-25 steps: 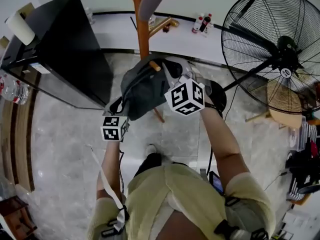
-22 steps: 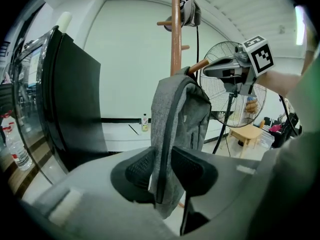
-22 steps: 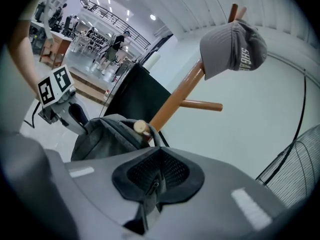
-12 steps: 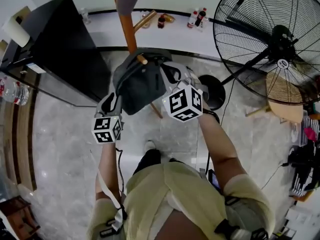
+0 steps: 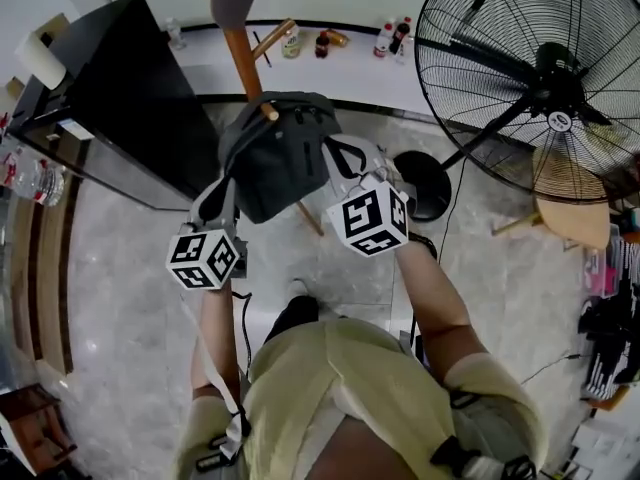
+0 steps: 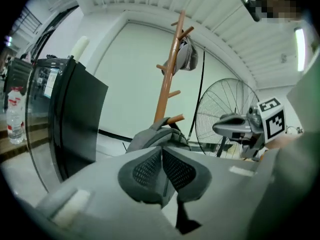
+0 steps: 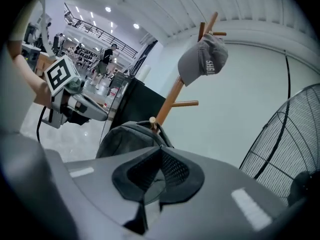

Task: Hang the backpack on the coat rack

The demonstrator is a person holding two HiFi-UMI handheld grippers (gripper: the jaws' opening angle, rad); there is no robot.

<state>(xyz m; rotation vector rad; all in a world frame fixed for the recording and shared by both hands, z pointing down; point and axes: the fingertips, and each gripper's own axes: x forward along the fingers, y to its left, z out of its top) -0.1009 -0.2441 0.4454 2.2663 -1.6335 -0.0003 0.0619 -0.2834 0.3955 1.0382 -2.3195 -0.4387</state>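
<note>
A dark grey backpack point(image 5: 280, 158) hangs by its top loop on a lower peg point(image 5: 268, 111) of the wooden coat rack point(image 5: 236, 53). My left gripper point(image 5: 224, 206) is at the bag's left side. Its jaws have just been closing and now meet with nothing visible between them. In the left gripper view the backpack point(image 6: 156, 136) lies just beyond the left gripper point(image 6: 162, 170). My right gripper point(image 5: 347, 168) is at the bag's right, by a shoulder strap point(image 5: 340, 150). In the right gripper view the right gripper point(image 7: 159, 170) is shut short of the backpack point(image 7: 127, 140).
A grey cap point(image 7: 202, 59) hangs on an upper peg. A black cabinet point(image 5: 120, 98) stands left of the rack. A large floor fan point(image 5: 530, 68) with a round base point(image 5: 425, 183) stands to the right. Small bottles point(image 5: 395, 38) line the wall.
My left gripper has risen and pulled left, off the backpack's lower side, and its jaws have come together. The right gripper has shifted slightly. The backpack stays on the peg.
</note>
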